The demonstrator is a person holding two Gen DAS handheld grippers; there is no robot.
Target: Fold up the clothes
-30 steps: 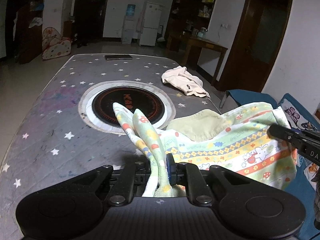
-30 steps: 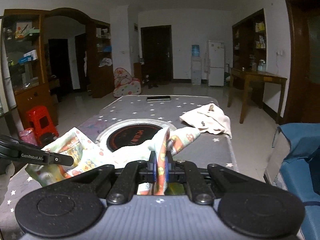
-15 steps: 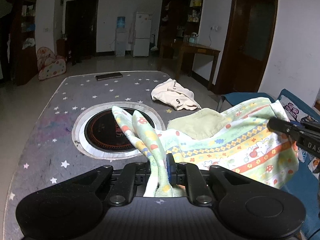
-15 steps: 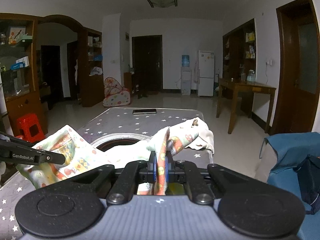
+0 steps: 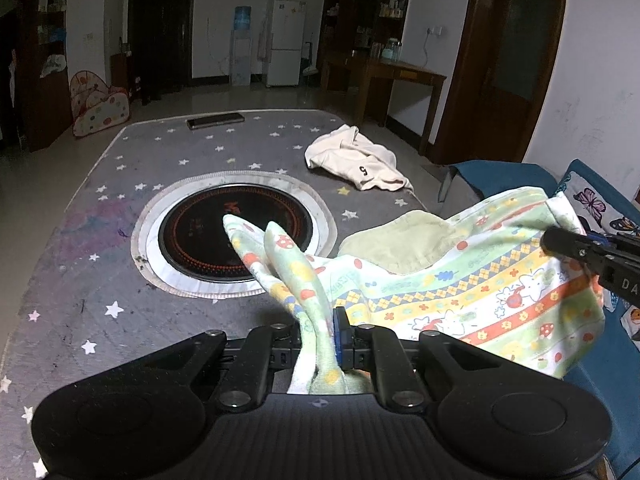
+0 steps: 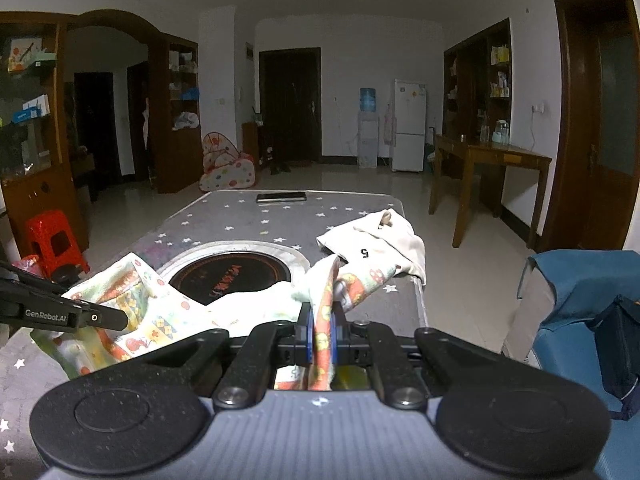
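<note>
A light green printed garment (image 5: 472, 292) with cartoon stripes hangs stretched between my two grippers above the near end of the table. My left gripper (image 5: 320, 332) is shut on one edge of it, with folds of cloth sticking up past the pads. My right gripper (image 6: 322, 330) is shut on the opposite edge of the printed garment (image 6: 160, 320). In the left wrist view the right gripper (image 5: 592, 256) comes in from the right edge. A cream garment (image 5: 356, 160) marked with a 5 lies crumpled at the table's far right.
The table has a grey star-patterned cover (image 5: 80, 240) and a round black cooktop (image 5: 236, 236) set in its middle. A dark flat device (image 5: 216, 121) lies at the far end. A blue chair (image 6: 580, 320) stands to the right, a red stool (image 6: 52, 240) to the left.
Both grippers have shifted sideways with the printed garment still stretched between them; the left wrist view has swung so the table and cooktop sit differently in frame. Both grips are unchanged.
</note>
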